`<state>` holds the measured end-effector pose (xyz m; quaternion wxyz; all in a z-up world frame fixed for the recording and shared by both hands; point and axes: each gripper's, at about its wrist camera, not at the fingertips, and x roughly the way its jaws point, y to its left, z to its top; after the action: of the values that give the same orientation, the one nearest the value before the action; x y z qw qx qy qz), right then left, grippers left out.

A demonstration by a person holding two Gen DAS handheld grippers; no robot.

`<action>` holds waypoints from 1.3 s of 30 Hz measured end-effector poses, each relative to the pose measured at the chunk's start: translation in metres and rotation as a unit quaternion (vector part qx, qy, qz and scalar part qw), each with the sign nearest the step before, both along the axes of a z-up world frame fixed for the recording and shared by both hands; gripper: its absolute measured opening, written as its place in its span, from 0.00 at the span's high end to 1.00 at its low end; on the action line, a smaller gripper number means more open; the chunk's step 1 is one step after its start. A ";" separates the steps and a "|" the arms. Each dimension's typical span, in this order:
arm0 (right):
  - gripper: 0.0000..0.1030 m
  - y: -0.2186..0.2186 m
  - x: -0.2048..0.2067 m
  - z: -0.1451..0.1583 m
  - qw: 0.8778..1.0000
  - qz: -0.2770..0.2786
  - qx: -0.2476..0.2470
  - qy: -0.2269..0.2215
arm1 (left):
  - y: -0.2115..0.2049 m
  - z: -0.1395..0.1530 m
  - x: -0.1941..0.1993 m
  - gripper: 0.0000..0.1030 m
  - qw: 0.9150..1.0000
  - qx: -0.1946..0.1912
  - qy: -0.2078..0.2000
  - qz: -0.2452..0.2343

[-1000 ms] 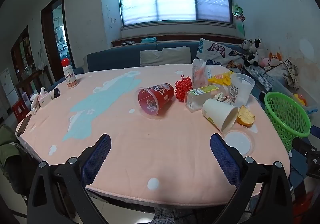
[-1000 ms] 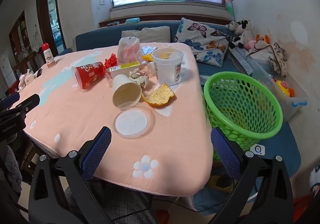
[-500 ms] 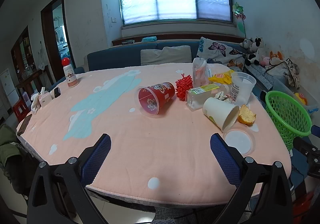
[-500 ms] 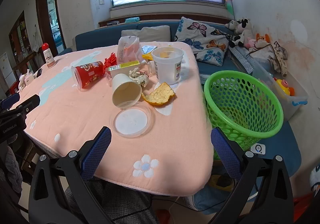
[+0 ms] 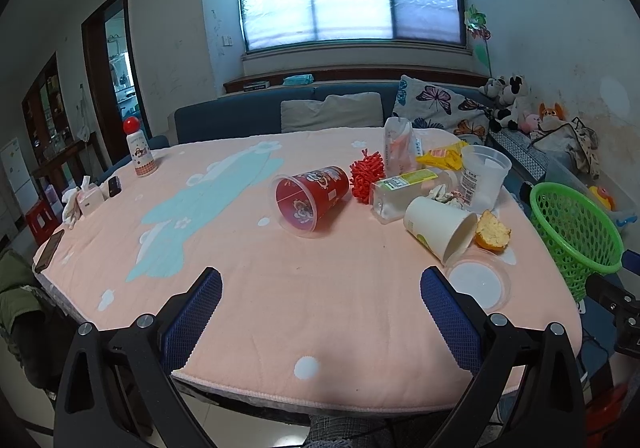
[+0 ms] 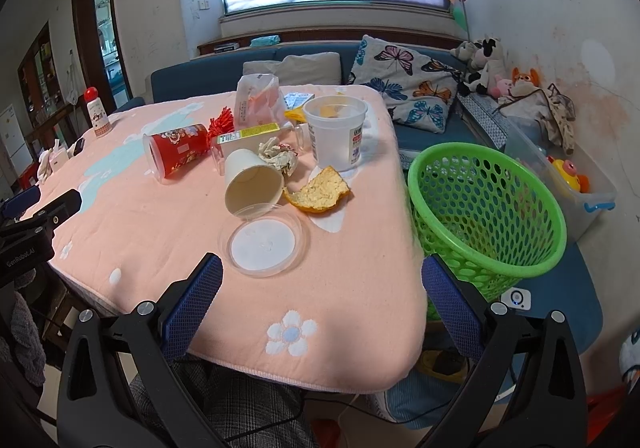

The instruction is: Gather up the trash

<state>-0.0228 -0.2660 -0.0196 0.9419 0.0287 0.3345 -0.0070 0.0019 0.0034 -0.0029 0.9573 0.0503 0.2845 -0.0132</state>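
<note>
Approach phase: no trash collected yet.
Over the last second both views barely shift; left tool [image 5: 320, 298] and right tool [image 6: 322, 294] hang apart, empty, lid [image 6: 263, 242] just ahead of the right tool.

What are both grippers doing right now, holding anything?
Left gripper: open, holding nothing, above the table's near edge.
Right gripper: open, holding nothing, near the clear lid.

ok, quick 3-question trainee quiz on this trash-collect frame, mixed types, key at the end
1. True or false: the red cup lies on its side.
2. The clear round lid lies: A) inside the green basket B) flat on the table C) on the white paper cup
3. Fill in: the orange peel lies between the white paper cup and the ____.

Key: 1 true; 2 B; 3 green basket
</note>
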 end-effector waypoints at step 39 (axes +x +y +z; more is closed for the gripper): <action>0.04 0.001 0.008 -0.002 1.000 0.005 0.002 0.005 | -0.002 -0.002 0.009 0.07 1.000 0.003 -0.001 0.008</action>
<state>-0.0151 -0.2648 -0.0216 0.9402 0.0289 0.3395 -0.0013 0.0106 0.0018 -0.0046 0.9574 0.0512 0.2840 -0.0049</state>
